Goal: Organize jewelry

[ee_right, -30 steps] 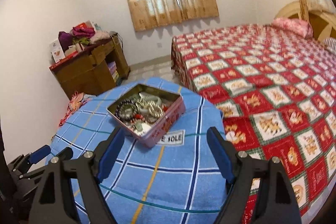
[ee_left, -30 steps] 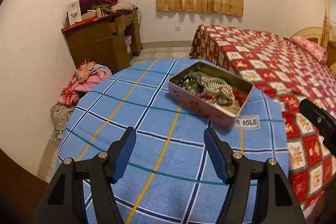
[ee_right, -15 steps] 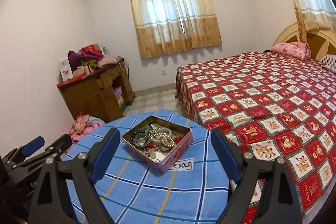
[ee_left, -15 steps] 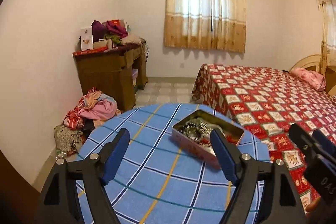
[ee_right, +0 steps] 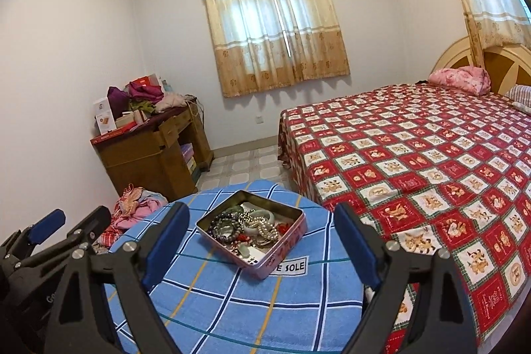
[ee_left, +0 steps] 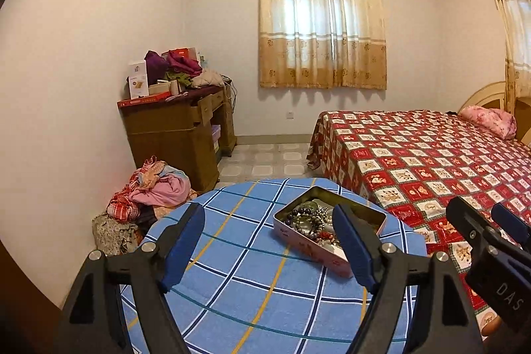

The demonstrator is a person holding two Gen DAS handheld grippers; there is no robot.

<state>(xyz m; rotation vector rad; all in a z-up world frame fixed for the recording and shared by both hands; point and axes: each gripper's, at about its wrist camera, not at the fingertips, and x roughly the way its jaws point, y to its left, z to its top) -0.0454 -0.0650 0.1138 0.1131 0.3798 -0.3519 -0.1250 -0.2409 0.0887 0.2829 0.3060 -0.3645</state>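
My left gripper (ee_left: 268, 241) hangs over the blue checked table (ee_left: 232, 287) with its jaws spread wide, nothing between them; they have just been opening. Ahead of it and slightly toward its right finger sits the pink tin (ee_left: 328, 229), lid off, holding a tangle of beaded bracelets (ee_left: 307, 221). My right gripper (ee_right: 262, 246) is likewise gaping and empty, jaws just widened too, with the tin (ee_right: 255, 236) straight ahead between the lines of its fingers but well clear of the pads. A pale bangle (ee_right: 262, 216) lies among the beads. The bed (ee_right: 415, 161) stands off to the right of both.
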